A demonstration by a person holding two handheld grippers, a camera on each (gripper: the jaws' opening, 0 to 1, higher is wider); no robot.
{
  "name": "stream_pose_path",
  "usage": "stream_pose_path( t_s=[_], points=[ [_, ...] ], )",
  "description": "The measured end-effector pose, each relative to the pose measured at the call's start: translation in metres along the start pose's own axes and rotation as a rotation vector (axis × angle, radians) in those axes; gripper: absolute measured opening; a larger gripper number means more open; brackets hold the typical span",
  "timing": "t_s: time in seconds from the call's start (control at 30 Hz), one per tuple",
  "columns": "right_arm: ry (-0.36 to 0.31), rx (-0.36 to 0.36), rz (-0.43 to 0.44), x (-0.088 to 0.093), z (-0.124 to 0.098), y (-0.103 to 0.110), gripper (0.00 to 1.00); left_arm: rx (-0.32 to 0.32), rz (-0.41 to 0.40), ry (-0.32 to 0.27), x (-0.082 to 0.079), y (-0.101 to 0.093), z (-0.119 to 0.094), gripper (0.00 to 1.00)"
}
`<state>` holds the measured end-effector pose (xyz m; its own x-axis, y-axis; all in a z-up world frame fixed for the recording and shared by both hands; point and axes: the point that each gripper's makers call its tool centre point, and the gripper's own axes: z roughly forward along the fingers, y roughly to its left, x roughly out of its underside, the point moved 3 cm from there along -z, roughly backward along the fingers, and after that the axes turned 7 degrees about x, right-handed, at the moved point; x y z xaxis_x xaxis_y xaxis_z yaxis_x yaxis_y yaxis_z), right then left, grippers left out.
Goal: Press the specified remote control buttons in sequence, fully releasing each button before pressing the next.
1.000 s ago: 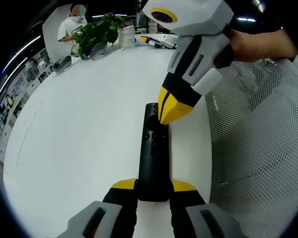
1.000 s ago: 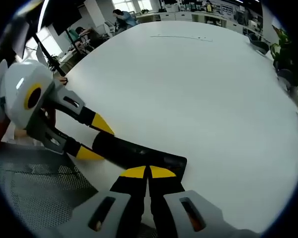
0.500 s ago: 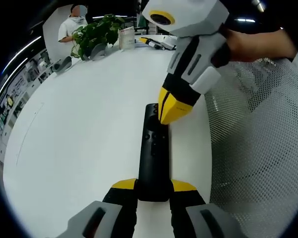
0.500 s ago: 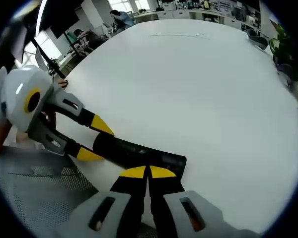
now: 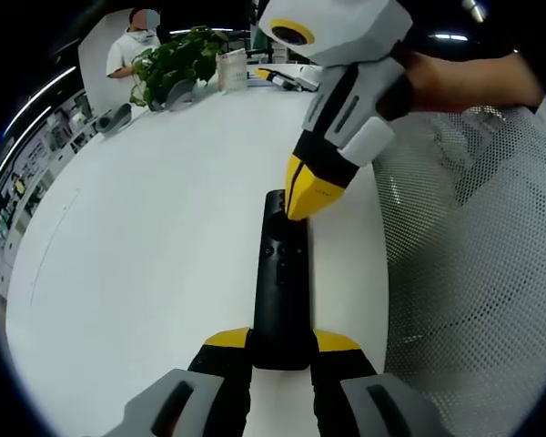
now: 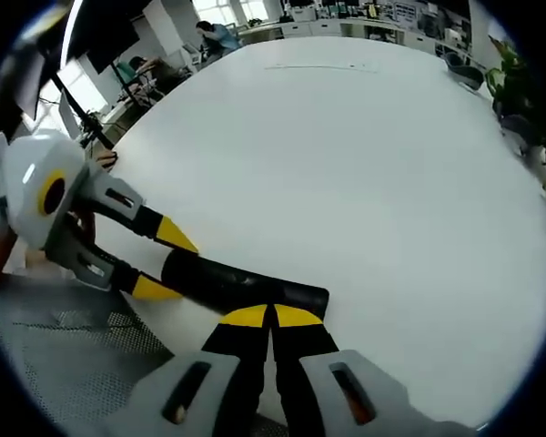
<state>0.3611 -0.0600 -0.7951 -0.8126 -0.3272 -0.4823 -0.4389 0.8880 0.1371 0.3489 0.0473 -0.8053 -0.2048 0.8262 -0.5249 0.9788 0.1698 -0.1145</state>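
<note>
Left claw (image 5: 280, 350), at the bottom centre of the left gripper view, is clamped on the near end of the black remote (image 5: 280, 282), one yellow-tipped jaw on each long side. That likely pins the remote so presses cannot slide it. The remote lies flat on the white tabletop (image 5: 146, 237), running up the middle of the frame, buttons facing up.

Right claw (image 5: 309, 191) comes down from the upper right of that view. Its jaws are pressed together into one yellow point, gripping nothing, so it serves as a fingertip. The point hovers at the remote's far end; contact cannot be judged.

In the right gripper view the remote (image 6: 246, 284) crosses the lower centre, just beyond the closed jaws. A potted plant (image 5: 177, 59) stands at the upper left, well apart.
</note>
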Motion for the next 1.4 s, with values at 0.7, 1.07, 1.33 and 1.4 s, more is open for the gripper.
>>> stream_pose_path(
  t_s=[0.7, 1.07, 1.33, 1.4],
  points=[
    [-0.018, 0.044, -0.042, -0.0053, 0.0040, -0.0011, 0.00, 0.001, -0.002, 0.006, -0.0009, 0.0006, 0.0004, 0.24],
    [-0.023, 0.054, -0.059, -0.0052, 0.0033, -0.0007, 0.00, 0.001, -0.008, 0.007, -0.0013, 0.0009, 0.0006, 0.24],
    [-0.030, 0.054, -0.045, -0.0047, 0.0031, -0.0004, 0.00, -0.001, -0.017, 0.014, -0.0024, 0.0023, 0.0010, 0.24],
    [-0.030, 0.057, -0.051, -0.0046, 0.0031, -0.0003, 0.00, -0.002, -0.017, 0.015, -0.0024, 0.0027, 0.0010, 0.24]
  ],
)
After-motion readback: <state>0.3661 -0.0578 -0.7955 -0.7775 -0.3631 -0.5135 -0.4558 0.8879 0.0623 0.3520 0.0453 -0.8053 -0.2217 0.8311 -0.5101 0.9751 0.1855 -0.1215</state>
